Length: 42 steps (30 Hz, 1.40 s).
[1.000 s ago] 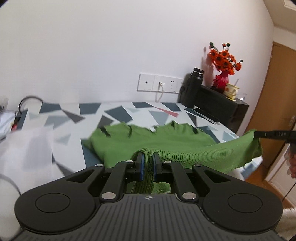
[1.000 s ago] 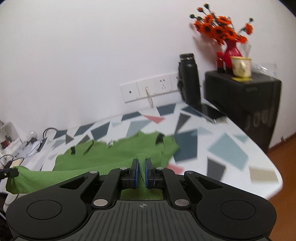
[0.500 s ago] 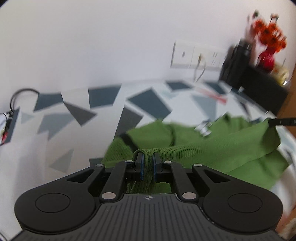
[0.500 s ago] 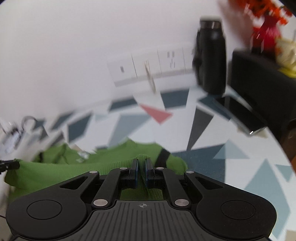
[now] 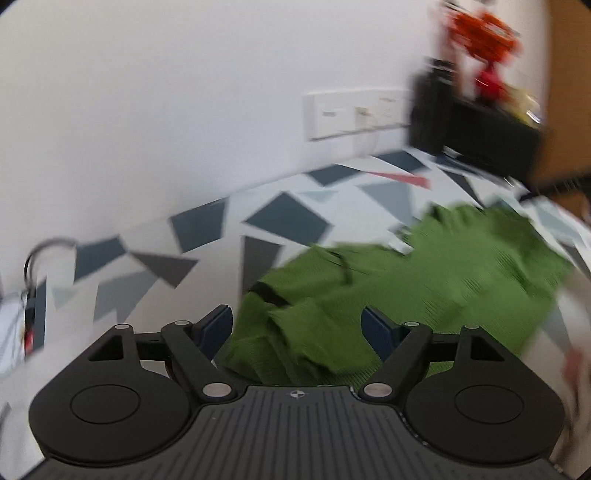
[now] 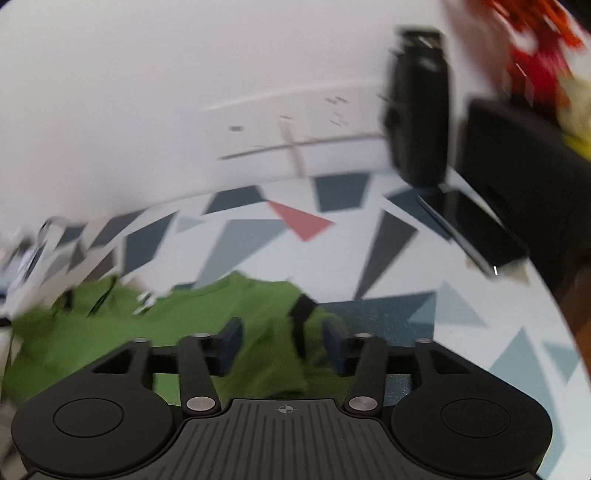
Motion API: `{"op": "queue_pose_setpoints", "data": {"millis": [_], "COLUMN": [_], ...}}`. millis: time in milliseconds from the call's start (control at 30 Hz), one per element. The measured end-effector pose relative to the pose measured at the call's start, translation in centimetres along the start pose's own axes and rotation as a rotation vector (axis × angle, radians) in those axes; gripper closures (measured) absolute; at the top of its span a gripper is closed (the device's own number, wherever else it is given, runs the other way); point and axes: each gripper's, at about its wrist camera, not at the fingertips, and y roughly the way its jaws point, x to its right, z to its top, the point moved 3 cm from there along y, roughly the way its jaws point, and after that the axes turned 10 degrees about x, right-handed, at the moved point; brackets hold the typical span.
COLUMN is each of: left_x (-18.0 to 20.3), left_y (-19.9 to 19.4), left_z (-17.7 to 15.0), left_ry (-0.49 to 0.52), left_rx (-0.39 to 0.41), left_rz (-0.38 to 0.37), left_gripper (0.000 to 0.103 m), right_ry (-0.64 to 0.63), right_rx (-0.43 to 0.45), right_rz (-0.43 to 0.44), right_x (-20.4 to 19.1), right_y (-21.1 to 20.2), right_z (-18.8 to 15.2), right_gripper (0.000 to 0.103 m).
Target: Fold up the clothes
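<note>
While both views are smeared by motion blur, the left gripper (image 5: 297,325) clearly has its fingers (image 5: 218,325) spread wide, with nothing clamped between them. A bunched edge of the green garment (image 5: 424,280) sits in the gap, and whether the pads touch it cannot be told. That garment lies crumpled on the bench (image 5: 288,218), which is covered in a white cloth with grey, dark blue and red triangles; it spreads from just ahead of the left gripper toward the right side of that view.

From the right wrist, the right gripper (image 6: 282,341) is likewise spread open, its fingers (image 6: 231,338) apart over the near right corner of the green garment (image 6: 147,325), where a dark strip crosses the fabric. Most of the cloth stretches to the left.

At the far end of the bench stand a black bottle (image 6: 419,107) and a black box (image 6: 524,173); a phone (image 6: 476,225) lies flat beside them. White wall sockets (image 5: 354,114) sit on the wall above the bench, and blurred orange flowers (image 5: 480,26) top the box
</note>
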Motion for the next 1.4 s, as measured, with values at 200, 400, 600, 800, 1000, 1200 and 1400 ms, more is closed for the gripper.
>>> {"op": "queue_pose_setpoints", "data": {"millis": [200,400,600,800,1000,1200,1400], "left_x": [4.1,3.6,2.2,0.4,-2.7,-7.2,-9.4], "left_y": [2.1,4.1,4.5,4.0,6.8,11.0,11.7], "left_z": [-2.2,-2.6,-2.3,0.1,1.6,0.9,0.6], "left_ry": [0.26,0.294,0.265,0.145,-0.029,-0.345,-0.441], "left_rx": [-0.072,-0.089,-0.084,-0.031,-0.017,-0.044,-0.039], "left_rz": [-0.006,-0.001,-0.034,-0.066,-0.039,0.044,0.165], "left_gripper": [0.015,0.015,0.081,0.093,0.093,0.077,0.022], "right_ry": [-0.34,-0.601,-0.564,-0.322,-0.113,0.092,0.335], "right_rx": [-0.032,-0.075,-0.115,-0.033,-0.045,-0.079,-0.076], "right_rz": [0.005,-0.003,-0.006,0.013,0.007,-0.047,-0.117], "right_x": [-4.3,-7.4,-6.4,-4.2,-1.0,2.4,5.7], "right_y": [-0.5,1.8,3.8,3.3,6.8,11.3,13.2], "right_z": [-3.1,-5.0,-4.7,-1.1,0.7,1.5,2.3], "right_gripper": [0.012,0.012,0.051,0.095,0.097,0.096,0.049]}}
